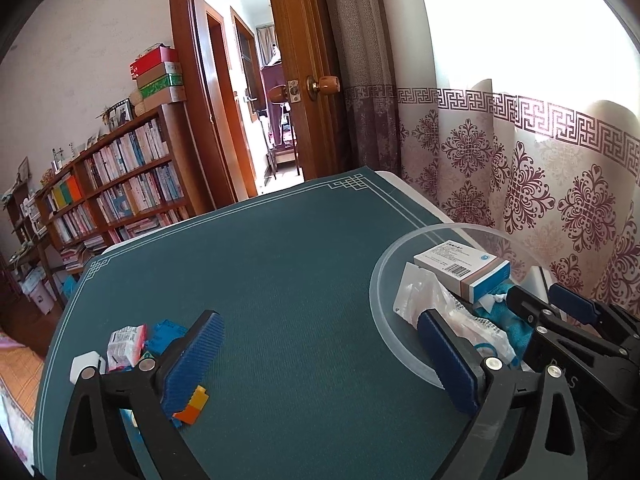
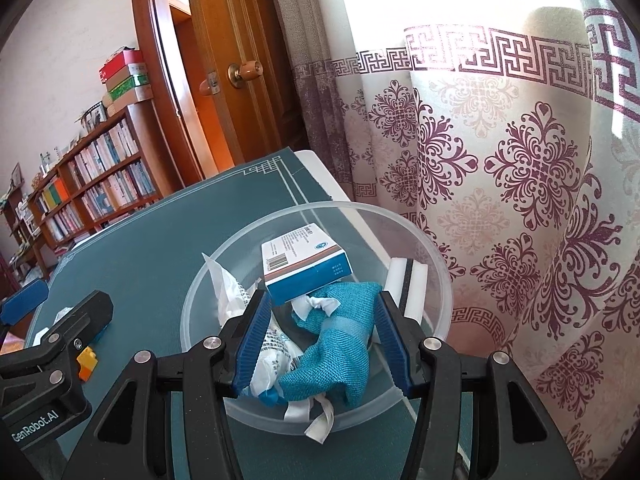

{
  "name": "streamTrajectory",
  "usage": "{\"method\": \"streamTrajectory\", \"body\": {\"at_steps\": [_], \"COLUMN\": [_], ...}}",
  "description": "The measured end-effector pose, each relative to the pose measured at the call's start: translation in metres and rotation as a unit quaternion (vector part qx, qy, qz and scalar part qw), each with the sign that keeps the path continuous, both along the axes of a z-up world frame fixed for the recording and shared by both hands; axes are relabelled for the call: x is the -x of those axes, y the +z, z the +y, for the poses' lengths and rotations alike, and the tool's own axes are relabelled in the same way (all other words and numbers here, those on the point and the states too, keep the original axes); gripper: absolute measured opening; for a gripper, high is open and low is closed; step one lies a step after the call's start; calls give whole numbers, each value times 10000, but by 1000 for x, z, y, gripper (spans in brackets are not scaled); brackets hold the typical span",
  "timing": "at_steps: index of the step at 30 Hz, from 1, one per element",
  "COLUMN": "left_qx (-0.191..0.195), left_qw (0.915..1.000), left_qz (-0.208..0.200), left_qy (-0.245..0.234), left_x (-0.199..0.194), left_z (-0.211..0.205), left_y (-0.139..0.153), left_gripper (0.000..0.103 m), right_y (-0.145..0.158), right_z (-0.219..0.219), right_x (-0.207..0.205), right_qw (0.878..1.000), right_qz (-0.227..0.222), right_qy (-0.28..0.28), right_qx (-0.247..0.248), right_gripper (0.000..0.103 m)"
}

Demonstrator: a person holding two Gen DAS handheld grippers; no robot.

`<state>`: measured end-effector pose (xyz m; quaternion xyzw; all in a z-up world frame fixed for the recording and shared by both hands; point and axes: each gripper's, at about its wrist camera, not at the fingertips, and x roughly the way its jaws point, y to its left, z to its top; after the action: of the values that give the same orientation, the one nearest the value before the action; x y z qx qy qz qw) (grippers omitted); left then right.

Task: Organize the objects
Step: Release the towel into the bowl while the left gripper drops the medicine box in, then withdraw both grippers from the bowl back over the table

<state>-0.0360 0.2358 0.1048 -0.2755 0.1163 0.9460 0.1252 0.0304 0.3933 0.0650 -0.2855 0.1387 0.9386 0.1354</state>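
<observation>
Clear plastic bowl (image 2: 434,276) sits at far right of the table (image 1: 280,264), near the curtain (image 2: 500,168). Inside: white-blue cardboard box (image 2: 306,270) tilted, long axis running left-right w/ barcode end to the left; teal knit cloth (image 2: 336,356), crumpled; crinkly plastic packet (image 2: 232,300); white block (image 2: 408,284) upright at the rim. Right hand-held gripper (image 2: 324,344) over the bowl, jaws partly apart either side of the cloth, can't tell if pads press it. Left hand-held gripper (image 1: 320,360) released, wide, nothing between. Small toy bricks (image 1: 192,404) lie on near left.
</observation>
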Motion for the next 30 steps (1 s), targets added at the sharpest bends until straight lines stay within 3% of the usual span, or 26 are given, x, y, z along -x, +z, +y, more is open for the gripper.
{"method": "streamTrajectory", "body": {"at_steps": [22, 30], "left_qx": [3, -137], "left_qw": [9964, 9915], "left_qz": [-92, -453], "left_qy": [838, 1211], "left_x": [-18, -12], "left_z": [-85, -137], "left_y": [-22, -41], "left_gripper": [100, 100], "right_y": [-8, -19], "right_z": [-70, -103], "right_x": [-11, -14], "right_qw": [9958, 9905], "right_qz": [-29, -150], "right_qy": [817, 1261], "right_qx": [-403, -531], "right_gripper": [56, 57]}}
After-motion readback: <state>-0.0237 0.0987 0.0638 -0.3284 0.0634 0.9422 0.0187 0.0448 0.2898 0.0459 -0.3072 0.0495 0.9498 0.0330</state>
